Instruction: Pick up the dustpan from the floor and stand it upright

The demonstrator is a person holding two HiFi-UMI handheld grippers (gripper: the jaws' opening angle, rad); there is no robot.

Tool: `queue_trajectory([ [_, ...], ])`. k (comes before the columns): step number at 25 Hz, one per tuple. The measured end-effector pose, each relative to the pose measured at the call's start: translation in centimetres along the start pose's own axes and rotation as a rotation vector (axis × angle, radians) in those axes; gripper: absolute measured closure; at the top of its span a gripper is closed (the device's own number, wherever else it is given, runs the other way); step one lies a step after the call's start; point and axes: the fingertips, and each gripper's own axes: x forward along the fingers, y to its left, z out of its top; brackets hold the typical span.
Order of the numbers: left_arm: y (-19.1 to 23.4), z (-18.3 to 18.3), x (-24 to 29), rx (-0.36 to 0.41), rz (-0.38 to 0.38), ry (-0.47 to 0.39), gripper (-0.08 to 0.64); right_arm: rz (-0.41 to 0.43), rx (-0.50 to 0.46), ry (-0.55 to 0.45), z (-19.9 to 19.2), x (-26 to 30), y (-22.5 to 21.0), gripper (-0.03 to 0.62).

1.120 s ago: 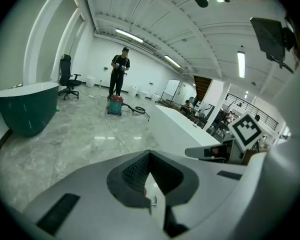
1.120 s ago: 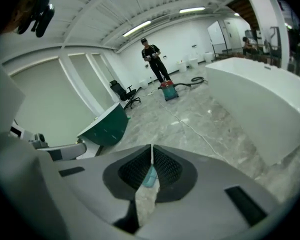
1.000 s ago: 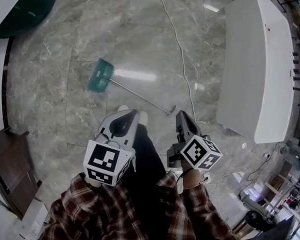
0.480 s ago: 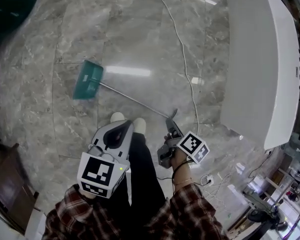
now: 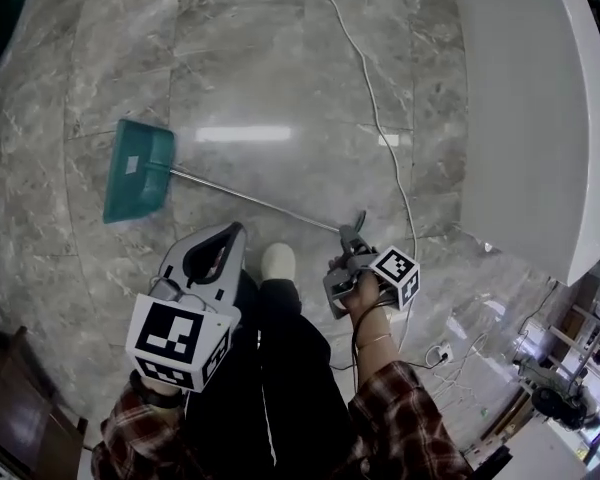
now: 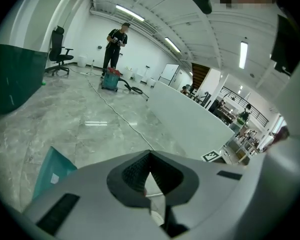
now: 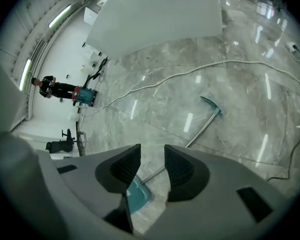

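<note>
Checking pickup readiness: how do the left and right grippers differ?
On the right gripper the jaws have just been opening and stand apart, empty; on the left gripper they meet at the tips. The right gripper is near the dustpan handle's end; the left gripper is near the shoe. Both point down.

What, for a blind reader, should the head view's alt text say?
A teal dustpan lies flat on the marble floor, its long handle ending near the right gripper, whose empty jaws have just been opening. The left gripper hangs shut.
</note>
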Motion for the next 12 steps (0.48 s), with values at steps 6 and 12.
queue_trajectory([
  [6,1.3,-3.5,4.9,0.048,-0.049,0.013,0.560,-0.067,0.113,-0.023,1.9,5.4,-8.5,0.456],
  [12,4.1,-6.3,9.9,0.077,-0.113,0.022,0.560,-0.128,0.241,-0.083,4.0,9.9,-15.8,0.456],
])
